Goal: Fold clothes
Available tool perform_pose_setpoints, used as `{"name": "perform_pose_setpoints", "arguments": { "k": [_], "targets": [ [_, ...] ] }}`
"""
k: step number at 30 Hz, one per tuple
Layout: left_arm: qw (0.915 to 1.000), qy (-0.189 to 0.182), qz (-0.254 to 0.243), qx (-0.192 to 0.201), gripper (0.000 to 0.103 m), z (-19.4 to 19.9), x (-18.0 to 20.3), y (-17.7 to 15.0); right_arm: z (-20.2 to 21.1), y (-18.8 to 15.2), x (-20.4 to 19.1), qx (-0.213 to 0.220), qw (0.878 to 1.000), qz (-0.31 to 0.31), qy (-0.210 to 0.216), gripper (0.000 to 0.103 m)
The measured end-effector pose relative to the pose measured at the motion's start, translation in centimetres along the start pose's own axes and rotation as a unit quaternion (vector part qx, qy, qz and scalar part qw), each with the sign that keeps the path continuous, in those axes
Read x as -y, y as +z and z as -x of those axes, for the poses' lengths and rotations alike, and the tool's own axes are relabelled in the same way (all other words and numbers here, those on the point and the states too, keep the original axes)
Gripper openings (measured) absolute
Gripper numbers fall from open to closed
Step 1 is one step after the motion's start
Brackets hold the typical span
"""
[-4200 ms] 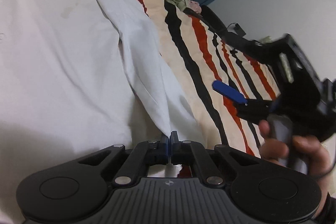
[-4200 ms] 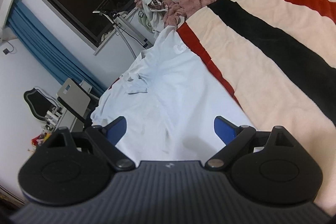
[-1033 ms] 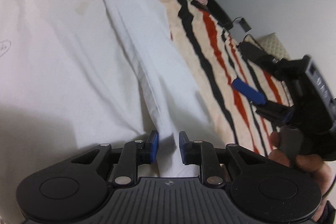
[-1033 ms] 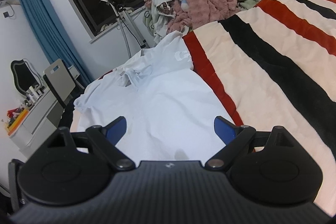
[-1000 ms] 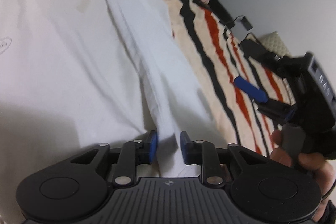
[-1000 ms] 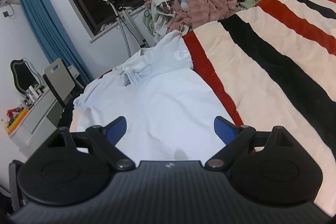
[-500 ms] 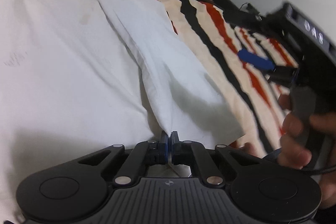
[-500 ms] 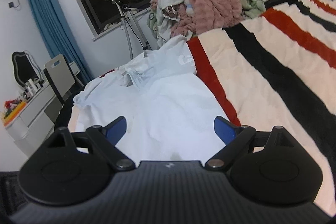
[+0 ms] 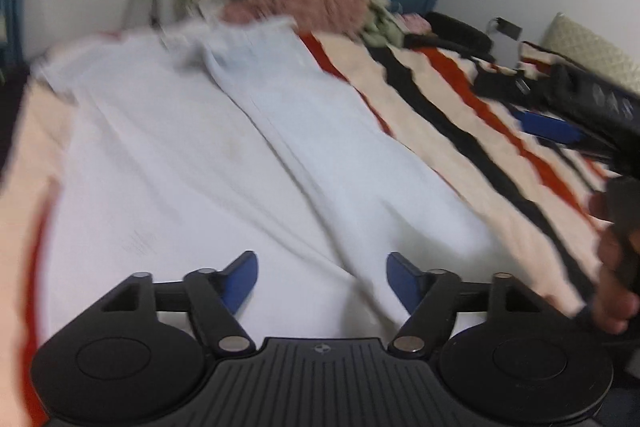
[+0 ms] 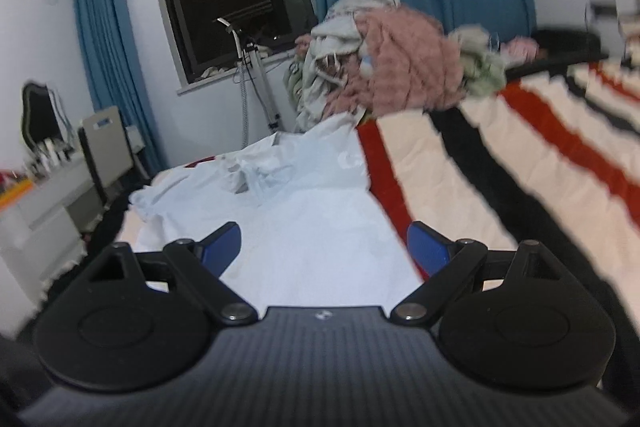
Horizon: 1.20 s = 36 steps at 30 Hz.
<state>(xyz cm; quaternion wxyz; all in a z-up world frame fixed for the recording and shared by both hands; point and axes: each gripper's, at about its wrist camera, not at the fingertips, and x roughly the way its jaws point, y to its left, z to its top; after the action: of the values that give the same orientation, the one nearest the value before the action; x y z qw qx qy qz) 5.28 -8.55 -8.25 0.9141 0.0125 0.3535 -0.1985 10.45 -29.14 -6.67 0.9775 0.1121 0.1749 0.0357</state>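
A white garment (image 9: 168, 163) lies spread on the striped bed, its right side folded over as a pale strip (image 9: 340, 147) running toward me. My left gripper (image 9: 322, 277) is open just above the near end of that strip, holding nothing. In the right wrist view the same garment (image 10: 316, 227) stretches away, with a crumpled collar part (image 10: 248, 175) at its far end. My right gripper (image 10: 324, 249) is open over the garment's near right edge. From the left wrist view the right gripper's blue fingertip (image 9: 548, 127) and a hand (image 9: 616, 267) show at the right.
A striped red, black and cream blanket (image 10: 520, 163) covers the bed. A heap of pink and grey clothes (image 10: 392, 67) sits at the far end, before blue curtains and a dark window. A chair (image 10: 108, 147) and a white desk (image 10: 36, 211) stand off the bed's left side.
My left gripper was shut on the near corner of the folded strip half a second ago; now it is open and the cloth lies free. Both views have tilted up.
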Motion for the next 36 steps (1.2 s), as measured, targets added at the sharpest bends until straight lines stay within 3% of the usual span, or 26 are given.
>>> {"name": "perform_pose_setpoints", "arguments": {
  "k": [5,8,17,21,24,28,31,36],
  "targets": [
    [0.9988,0.036,0.008,0.03,0.088,1.8,-2.9,2.0,0.7,0.1,-0.7,0.032,0.999,0.025,-0.015,0.091],
    [0.997,0.049,0.025,0.055,0.098,3.1,-4.3,2.5,0.8,0.1,-1.0,0.039,0.999,0.033,-0.012,0.091],
    [0.9869,0.106,0.019,0.12,0.103,8.0,-6.4,3.0,-1.4,-0.5,-2.8,-0.014,0.999,0.048,0.018,0.091],
    [0.9856,0.108,0.046,0.122,0.103,9.0,-8.5,3.2,-6.7,-0.3,-4.6,-0.071,0.994,0.073,0.025,0.091],
    [0.9841,0.107,0.068,0.125,0.103,9.6,-10.4,3.3,-10.6,0.0,-8.0,-0.089,0.989,0.107,0.051,0.091],
    [0.9799,0.111,0.096,0.135,0.103,9.9,-13.0,3.0,-17.4,0.4,-14.0,-0.098,0.979,0.141,0.108,0.091],
    [0.9776,0.126,0.107,0.131,0.103,9.8,-15.2,3.1,-24.1,0.0,-20.6,-0.136,0.962,0.183,0.15,0.091],
    [0.9592,0.162,0.169,0.159,0.103,9.8,-19.7,2.5,-32.5,-1.4,-30.3,-0.14,0.954,0.223,0.144,0.091]
  ]
}}
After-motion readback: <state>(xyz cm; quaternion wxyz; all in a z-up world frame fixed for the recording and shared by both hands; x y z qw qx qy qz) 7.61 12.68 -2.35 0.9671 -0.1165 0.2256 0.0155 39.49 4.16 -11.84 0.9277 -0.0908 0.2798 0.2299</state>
